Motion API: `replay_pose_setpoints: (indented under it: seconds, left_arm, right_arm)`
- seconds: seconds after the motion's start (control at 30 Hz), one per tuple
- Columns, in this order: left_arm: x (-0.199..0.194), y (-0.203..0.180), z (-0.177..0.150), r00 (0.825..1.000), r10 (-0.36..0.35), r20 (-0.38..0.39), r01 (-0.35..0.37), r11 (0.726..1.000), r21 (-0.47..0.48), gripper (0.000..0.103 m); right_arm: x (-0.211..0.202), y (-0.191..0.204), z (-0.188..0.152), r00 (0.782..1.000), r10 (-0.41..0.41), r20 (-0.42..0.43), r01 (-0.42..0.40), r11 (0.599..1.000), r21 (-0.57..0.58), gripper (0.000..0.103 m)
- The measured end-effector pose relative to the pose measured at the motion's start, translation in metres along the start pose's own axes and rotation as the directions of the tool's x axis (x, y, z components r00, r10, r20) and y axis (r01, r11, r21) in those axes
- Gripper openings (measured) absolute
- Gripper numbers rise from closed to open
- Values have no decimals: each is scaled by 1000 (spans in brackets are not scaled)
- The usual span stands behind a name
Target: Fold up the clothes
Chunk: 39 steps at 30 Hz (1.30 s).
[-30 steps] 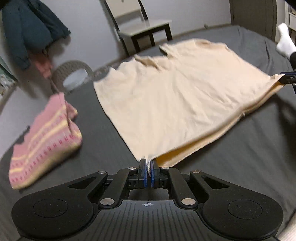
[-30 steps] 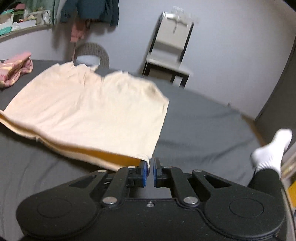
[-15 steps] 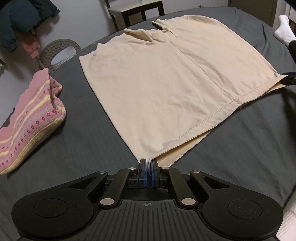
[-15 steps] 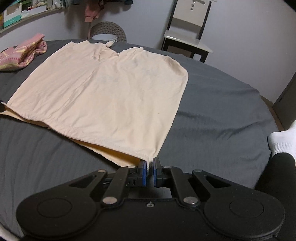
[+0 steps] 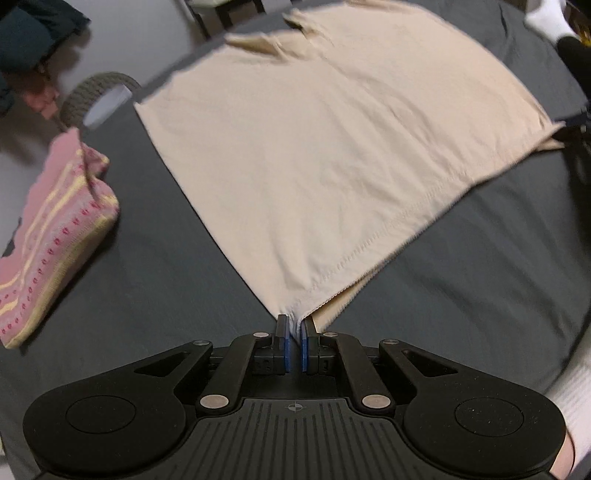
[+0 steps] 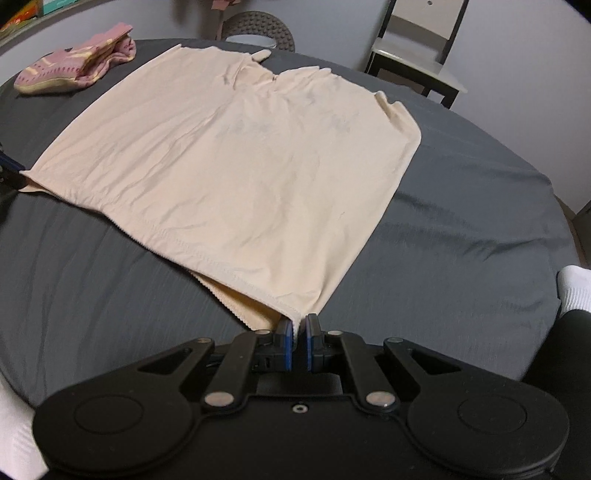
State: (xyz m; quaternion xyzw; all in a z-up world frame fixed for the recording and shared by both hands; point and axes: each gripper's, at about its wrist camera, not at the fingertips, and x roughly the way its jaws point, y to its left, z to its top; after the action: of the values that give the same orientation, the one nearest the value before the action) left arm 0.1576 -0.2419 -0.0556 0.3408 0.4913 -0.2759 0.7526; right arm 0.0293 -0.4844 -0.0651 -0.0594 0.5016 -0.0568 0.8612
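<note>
- The beige top lies spread flat on the dark grey bed, neckline and straps at its far end, hem toward the cameras.
- The left tongs are clenched on one hem corner of the top; the cloth bunches between the blue pads and both layers of the hem fan out from there.
- The right tongs are clenched on the other hem corner of the top; the lower layer of the hem peeks out just to their left.
- In the right wrist view the left tongs show as a dark tip at the top's far-left hem corner; in the left wrist view the right tongs are a dark blurred shape at the top's right corner.
- A folded pink patterned garment lies on the bed beside the top's left edge, apart from it; it also shows in the right wrist view.
- Past the top's neckline, off the bed, stand a woven basket and a chair.
- A leg in dark trousers with a white sock rests on the bed to the right of the top, well clear of the cloth.
- Dark clothing hangs on the wall beyond the pink garment.
</note>
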Motion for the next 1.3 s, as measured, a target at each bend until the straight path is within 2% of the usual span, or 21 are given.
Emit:
replay_pose_setpoints:
  seconds: [0.23, 0.33, 0.37, 0.47, 0.53, 0.57, 0.6, 0.63, 0.67, 0.73, 0.77, 0.8, 0.83, 0.9, 0.97, 1.0, 1.03, 1.23, 1.3]
  left_arm:
    - [3, 1, 4, 1000, 6, -29, -5, 1000, 21, 5]
    - [2, 3, 2, 998, 8, -60, -7, 1000, 11, 5]
    - [1, 4, 0, 997, 5, -72, -4, 1000, 10, 7]
    - [-5, 9, -8, 996, -8, -88, 10, 1000, 21, 20]
    - [-16, 13, -14, 998, -13, -66, 13, 1000, 11, 43]
    - [-23, 17, -15, 999, -17, -36, 16, 1000, -8, 50]
    - [-32, 19, -15, 1000, -27, 10, 28, 999, -30, 61]
    - [-41, 24, -14, 996, -45, 72, 50, 997, -55, 72]
    - [-49, 28, -12, 988, -64, 138, 75, 994, -78, 75]
    - [-59, 32, -4, 952, -121, 280, 154, 983, -102, 79]
    - [-62, 33, 0, 927, -148, 344, 195, 975, -107, 79]
    - [-65, 34, 5, 897, -173, 408, 236, 965, -110, 79]
    - [-67, 35, 11, 861, -198, 468, 279, 954, -109, 79]
    - [-60, 34, 24, 780, -265, 566, 379, 921, -92, 79]
    - [-47, 36, 38, 720, -319, 616, 461, 884, -81, 79]
    - [-37, 36, 48, 700, -342, 627, 496, 864, -83, 79]
    - [-29, 35, 56, 690, -357, 630, 518, 852, -84, 79]
    - [18, 20, 94, 631, -425, 648, 589, 807, -45, 79]
    - [27, 14, 94, 601, -420, 680, 594, 804, -29, 79]
  right_arm:
    - [-3, -3, -3, 999, 39, -16, -39, 999, 9, 9]
    - [-8, -5, -3, 997, 79, -23, -79, 997, 17, 24]
    - [-9, -5, -4, 995, 92, -25, -92, 996, 19, 34]
    - [-22, -9, -4, 988, 153, 6, -153, 987, 39, 36]
    - [-35, -22, -3, 974, 209, 87, -217, 972, 95, 37]
    - [-42, -30, -3, 962, 236, 138, -254, 959, 126, 43]
    - [-46, -40, -1, 947, 256, 192, -288, 944, 161, 50]
    - [-48, -52, 2, 931, 265, 251, -318, 926, 202, 52]
    - [-49, -65, 5, 912, 270, 310, -350, 905, 241, 52]
    - [-44, -92, 17, 879, 267, 394, -403, 858, 318, 50]
    - [-39, -105, 25, 871, 258, 419, -418, 836, 356, 45]
    - [-32, -118, 34, 867, 248, 431, -428, 813, 394, 40]
    - [-24, -129, 44, 866, 234, 441, -432, 794, 428, 40]
    - [-4, -149, 63, 867, 189, 462, -423, 770, 478, 39]
    - [19, -167, 81, 870, 145, 472, -410, 745, 526, 34]
    - [31, -173, 88, 875, 129, 466, -400, 736, 547, 31]
    - [43, -179, 94, 878, 124, 462, -399, 721, 566, 31]
    - [114, -212, 110, 879, 142, 454, -444, 590, 675, 25]
    - [128, -215, 109, 885, 143, 444, -442, 558, 702, 25]
